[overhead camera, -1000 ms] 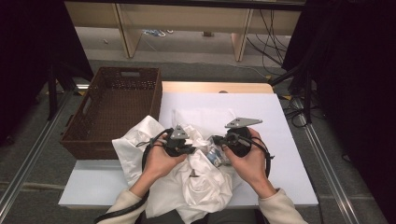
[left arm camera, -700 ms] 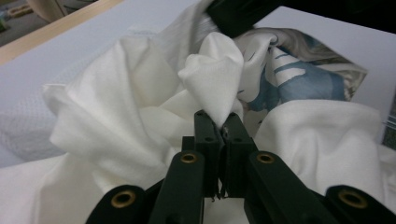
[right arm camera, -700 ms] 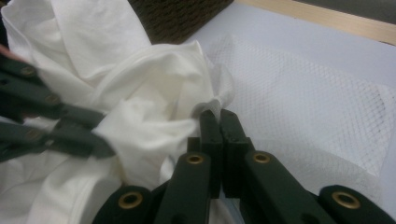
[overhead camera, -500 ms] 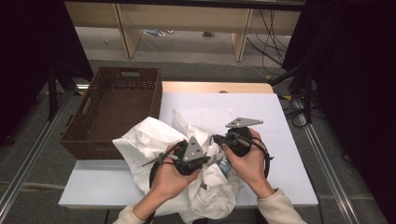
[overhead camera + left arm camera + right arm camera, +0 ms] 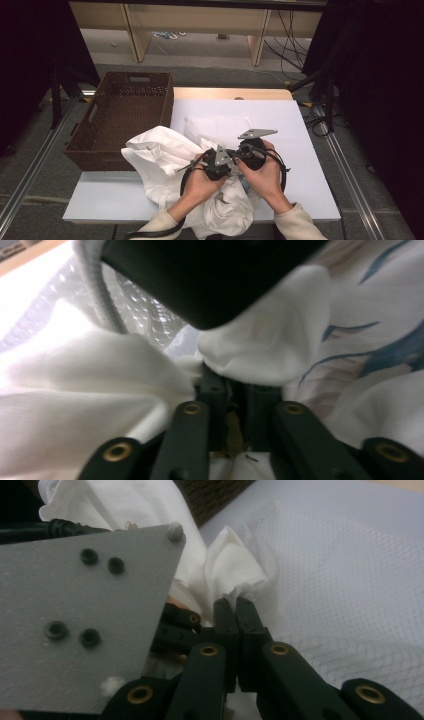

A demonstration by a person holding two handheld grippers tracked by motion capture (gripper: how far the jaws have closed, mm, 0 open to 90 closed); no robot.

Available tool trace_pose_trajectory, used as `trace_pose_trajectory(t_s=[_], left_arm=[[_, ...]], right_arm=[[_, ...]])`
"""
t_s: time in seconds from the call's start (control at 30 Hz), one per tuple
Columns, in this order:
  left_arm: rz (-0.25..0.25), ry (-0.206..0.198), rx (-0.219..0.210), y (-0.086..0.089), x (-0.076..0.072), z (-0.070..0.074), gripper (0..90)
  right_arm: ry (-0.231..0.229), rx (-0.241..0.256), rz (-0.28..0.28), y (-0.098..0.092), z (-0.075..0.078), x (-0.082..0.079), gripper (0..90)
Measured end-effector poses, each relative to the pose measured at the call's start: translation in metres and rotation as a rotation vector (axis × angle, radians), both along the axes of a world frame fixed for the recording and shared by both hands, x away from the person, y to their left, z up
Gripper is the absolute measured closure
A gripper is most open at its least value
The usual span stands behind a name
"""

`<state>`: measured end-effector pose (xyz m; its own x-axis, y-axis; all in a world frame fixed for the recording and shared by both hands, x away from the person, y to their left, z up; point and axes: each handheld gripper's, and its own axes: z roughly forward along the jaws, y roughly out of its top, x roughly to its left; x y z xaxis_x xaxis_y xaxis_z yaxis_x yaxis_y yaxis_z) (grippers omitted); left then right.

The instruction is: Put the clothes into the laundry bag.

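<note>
White table (image 5: 300,130), both grippers' jaws clenched on white cloth (image 5: 160,150), wicker basket (image 5: 125,115) beside

Basket (image 5: 120,117) left of table (image 5: 300,150); garment (image 5: 165,160) on table's front-left, grippers (image 5: 235,155) atop it.

We shift left gripper (image 5: 220,162) rightward across white garment (image 5: 165,155), now close against right gripper (image 5: 239,154); left forearm swings in; cloth bunches higher between hands, left flap spreads toward basket (image 5: 120,117).

A recording lab: black curtains (image 5: 35,60), floor rails (image 5: 30,175), trailing cables (image 5: 287,30).
</note>
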<state>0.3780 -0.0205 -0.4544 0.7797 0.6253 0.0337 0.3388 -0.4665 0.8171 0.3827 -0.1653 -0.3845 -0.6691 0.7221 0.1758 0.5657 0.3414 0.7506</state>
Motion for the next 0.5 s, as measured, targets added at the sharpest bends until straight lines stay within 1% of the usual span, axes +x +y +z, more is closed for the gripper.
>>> trace_pose_trajectory(t_s=[0.03,0.07,0.1,0.13,0.17,0.2,0.23,0.27,0.3,0.33,0.37,0.4,0.43,0.47,0.5], left_arm=[[-0.012,-0.012,0.004,0.002,-0.001,0.002,79.9],[-0.054,-0.027,0.039,0.009,-0.003,0.009,72.2],[-0.054,-0.027,0.039,0.009,-0.003,0.009,67.2],[-0.060,-0.025,0.038,0.013,-0.006,0.014,67.2],[-0.062,-0.037,0.020,0.017,-0.008,0.018,61.1],[-0.064,-0.028,-0.005,0.021,-0.012,0.023,55.3],[-0.063,-0.030,-0.006,0.026,-0.015,0.030,51.0],[-0.054,-0.045,-0.021,0.032,-0.018,0.036,47.8],[-0.045,-0.054,-0.023,0.038,-0.021,0.042,45.1],[-0.032,-0.065,-0.050,0.042,-0.024,0.047,42.9],[-0.027,-0.082,-0.042,0.049,-0.025,0.053,41.4],[-0.021,-0.078,-0.034,0.054,-0.024,0.056,39.3],[-0.017,-0.085,-0.017,0.059,-0.022,0.060,36.8],[0.001,-0.108,-0.020,0.062,-0.018,0.061,36.8],[0.011,-0.126,0.001,0.065,-0.014,0.062,36.0]], right_arm=[[0.000,0.000,0.000,0.000,0.000,0.000,90.0],[-0.016,-0.006,-0.001,-0.003,0.002,0.001,90.0],[-0.016,-0.006,-0.001,-0.003,0.002,0.001,90.0],[-0.002,-0.001,-0.022,-0.004,0.005,0.000,90.0],[-0.011,-0.001,-0.028,-0.005,0.006,-0.001,90.0],[-0.010,0.002,-0.032,-0.006,0.007,0.000,90.0],[-0.019,0.000,-0.032,-0.008,0.008,0.000,90.0],[-0.021,0.004,-0.033,-0.009,0.009,0.000,90.0],[-0.020,0.013,-0.031,-0.009,0.009,0.000,90.0],[-0.021,0.014,-0.032,-0.009,0.010,0.000,90.0],[-0.024,0.013,-0.028,-0.009,0.010,0.000,90.0],[-0.026,0.012,-0.035,-0.008,0.010,-0.001,90.0],[-0.040,-0.012,-0.034,-0.008,0.010,-0.001,90.0],[-0.040,-0.012,-0.034,-0.008,0.010,-0.001,90.0],[-0.025,-0.006,-0.032,-0.007,0.010,-0.001,90.0]])
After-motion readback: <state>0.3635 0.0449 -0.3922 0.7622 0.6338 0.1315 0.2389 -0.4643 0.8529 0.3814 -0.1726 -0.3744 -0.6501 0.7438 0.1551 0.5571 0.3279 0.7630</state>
